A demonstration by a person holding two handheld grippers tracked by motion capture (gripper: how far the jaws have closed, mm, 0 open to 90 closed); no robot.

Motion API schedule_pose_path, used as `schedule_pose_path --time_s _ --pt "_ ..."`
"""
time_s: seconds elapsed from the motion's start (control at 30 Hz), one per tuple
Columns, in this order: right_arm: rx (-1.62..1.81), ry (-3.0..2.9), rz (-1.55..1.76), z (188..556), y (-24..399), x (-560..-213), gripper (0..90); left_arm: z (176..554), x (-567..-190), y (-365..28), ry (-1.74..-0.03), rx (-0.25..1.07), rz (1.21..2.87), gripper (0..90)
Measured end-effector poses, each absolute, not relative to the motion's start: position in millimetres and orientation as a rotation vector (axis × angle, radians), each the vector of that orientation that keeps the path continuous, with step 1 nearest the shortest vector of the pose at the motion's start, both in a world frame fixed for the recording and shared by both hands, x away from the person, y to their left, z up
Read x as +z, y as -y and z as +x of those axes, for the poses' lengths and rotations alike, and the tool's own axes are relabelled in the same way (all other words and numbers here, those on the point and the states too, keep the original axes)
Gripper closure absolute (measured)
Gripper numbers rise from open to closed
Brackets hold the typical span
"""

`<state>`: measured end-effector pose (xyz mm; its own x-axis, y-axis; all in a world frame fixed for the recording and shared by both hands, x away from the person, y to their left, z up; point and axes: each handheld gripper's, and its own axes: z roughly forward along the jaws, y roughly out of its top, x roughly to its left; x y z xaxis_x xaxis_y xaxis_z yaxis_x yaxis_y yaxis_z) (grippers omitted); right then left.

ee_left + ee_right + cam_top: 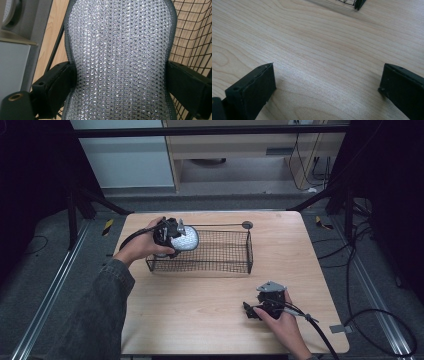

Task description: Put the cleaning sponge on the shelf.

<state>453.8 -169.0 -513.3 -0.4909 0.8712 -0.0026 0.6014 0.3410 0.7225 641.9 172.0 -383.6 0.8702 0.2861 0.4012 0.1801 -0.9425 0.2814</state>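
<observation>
High view shows the worktop point(210, 315), a pale wood square, as the largest item, with a black wire basket point(220, 252) standing on its far half, long axis running left to right. A thin rod handle ending in a round grey disc point(247, 225) runs along the basket's far rim.

My left claw point(175, 237) is at the basket's left end, held by my left hand point(142, 247). It is clamped on a silver mesh pad point(186, 239), a rounded piece with a dark stitched border. In the left gripper view the jaws press against both edges of the pad point(120, 62), whose long axis runs up and away from the claw, with basket wire visible behind it to the right. The pad sits over the basket's left end; I cannot tell whether it hangs clear above the rim or touches the wire.

My right claw point(254, 312) rests low at the near right of the worktop, well apart from the basket, held by my right hand point(280, 320). In the right gripper view its jaws stand wide apart with bare wood between them and nothing held; a basket corner point(357, 3) shows at the top edge.

Judgement: the pad lies directly in the left claw, over the basket, so any placing or lifting falls to the left hand. The right is farther off and unengaged.
</observation>
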Motion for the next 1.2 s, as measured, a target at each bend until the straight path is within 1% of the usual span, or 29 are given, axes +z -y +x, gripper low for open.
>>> schedule_pose_path --time_s 0.07,0.27,0.53,1.0,1.2 --pt "0.946 -2.220 1.294 454 169 -513 0.4 643 -384 -172 -0.370 0.636 2.810 5.7" --pt "0.945 -2.219 1.297 454 169 -513 0.4 644 -382 -171 -0.378 0.640 2.791 4.3" --pt "0.945 -2.219 1.300 453 169 -513 0.4 642 -378 -170 -0.388 0.625 2.768 5.4" --pt "0.945 -2.220 1.300 453 169 -513 0.4 629 -362 -171 -0.419 0.645 2.691 11.9" --pt "0.943 -2.223 1.293 454 170 -513 0.4 620 -363 -170 -0.487 0.656 2.652 12.2"
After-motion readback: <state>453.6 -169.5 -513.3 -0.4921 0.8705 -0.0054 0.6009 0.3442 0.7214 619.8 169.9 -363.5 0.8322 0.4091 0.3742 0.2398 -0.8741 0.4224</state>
